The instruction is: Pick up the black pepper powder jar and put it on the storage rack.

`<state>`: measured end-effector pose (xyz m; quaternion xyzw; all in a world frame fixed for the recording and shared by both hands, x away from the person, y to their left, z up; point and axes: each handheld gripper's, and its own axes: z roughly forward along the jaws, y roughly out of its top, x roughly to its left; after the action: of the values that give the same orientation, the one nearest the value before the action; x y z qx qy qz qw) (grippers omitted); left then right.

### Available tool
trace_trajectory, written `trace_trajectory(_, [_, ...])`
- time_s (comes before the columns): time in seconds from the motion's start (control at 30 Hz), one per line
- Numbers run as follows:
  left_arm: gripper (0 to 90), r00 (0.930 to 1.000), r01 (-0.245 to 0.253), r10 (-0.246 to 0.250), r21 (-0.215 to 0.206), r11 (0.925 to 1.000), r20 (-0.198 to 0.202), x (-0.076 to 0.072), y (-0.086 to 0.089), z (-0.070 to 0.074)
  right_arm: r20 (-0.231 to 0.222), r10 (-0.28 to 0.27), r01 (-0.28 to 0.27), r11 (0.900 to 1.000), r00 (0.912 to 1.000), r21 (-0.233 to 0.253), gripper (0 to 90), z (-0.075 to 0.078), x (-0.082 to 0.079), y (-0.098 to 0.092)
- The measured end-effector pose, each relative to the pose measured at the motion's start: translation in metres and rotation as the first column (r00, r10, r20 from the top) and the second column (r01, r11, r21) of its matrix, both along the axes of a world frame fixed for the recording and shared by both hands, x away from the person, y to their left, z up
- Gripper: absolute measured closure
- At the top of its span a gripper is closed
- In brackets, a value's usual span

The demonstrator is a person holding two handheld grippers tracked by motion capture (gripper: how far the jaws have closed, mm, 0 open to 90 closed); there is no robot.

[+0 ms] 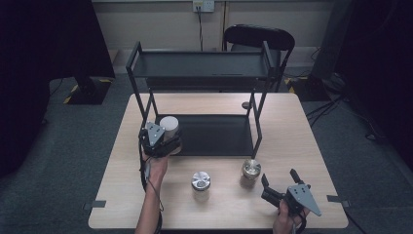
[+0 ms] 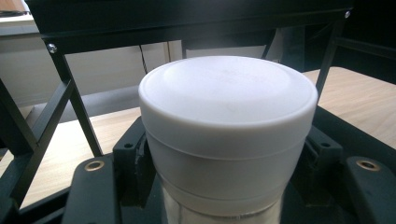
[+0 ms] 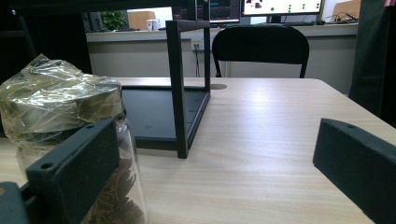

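The left gripper (image 1: 160,141) clamps the white-lidded jar (image 1: 169,127) at the shelf's (image 1: 214,134) 9 o'clock edge, not yet placed. The right gripper (image 1: 280,187) waits wide open; two jars (image 1: 201,184) remain on the table (image 1: 292,146).

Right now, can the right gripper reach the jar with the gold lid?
Probably yes. The right gripper is open, and the jar with the gold lid stands just left of it on the table, with nothing between them.
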<state>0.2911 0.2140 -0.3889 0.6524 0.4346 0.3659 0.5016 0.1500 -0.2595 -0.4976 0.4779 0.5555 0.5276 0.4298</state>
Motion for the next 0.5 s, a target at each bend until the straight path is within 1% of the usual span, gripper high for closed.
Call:
trace_trajectory(0.2, [34.4, 1.0, 0.003, -0.003, -0.002, 1.0, -0.007, 0.007, 0.0, -0.006, -0.002, 0.0, 0.0, 1.0, 1.0, -0.002, 0.0, 0.0, 0.0, 0.0])
trace_trajectory(0.23, [34.4, 0.9999, 0.004, -0.004, 0.004, 1.0, -0.014, 0.009, 0.0, -0.007, -0.003, 0.0, 0.0, 1.0, 1.0, -0.003, 0.0, 0.001, 0.0, 0.001])
trace_trajectory(0.27, [34.3, 0.9997, 0.002, -0.002, 0.002, 1.0, -0.024, 0.011, 0.0, -0.007, -0.003, 0.0, 0.0, 1.0, 1.0, -0.003, 0.0, 0.001, 0.0, 0.001])
trace_trajectory(0.33, [34.3, 0.9996, 0.003, -0.003, 0.001, 1.0, -0.027, 0.013, -0.001, -0.008, -0.004, 0.0, 0.0, 1.0, 1.0, -0.002, 0.0, 0.001, 0.0, 0.0])
trace_trajectory(0.43, [34.3, 0.9995, 0.007, -0.007, 0.01, 0.9999, -0.03, 0.016, -0.001, -0.007, -0.003, -0.001, 0.001, 1.0, 1.0, -0.002, 0.0, 0.001, 0.0, 0.0])
trace_trajectory(0.5, [34.3, 0.9994, 0.006, -0.006, 0.004, 1.0, -0.034, 0.017, -0.002, -0.008, -0.002, -0.001, 0.001, 1.0, 1.0, -0.002, 0.0, 0.0, 0.0, 0.0])
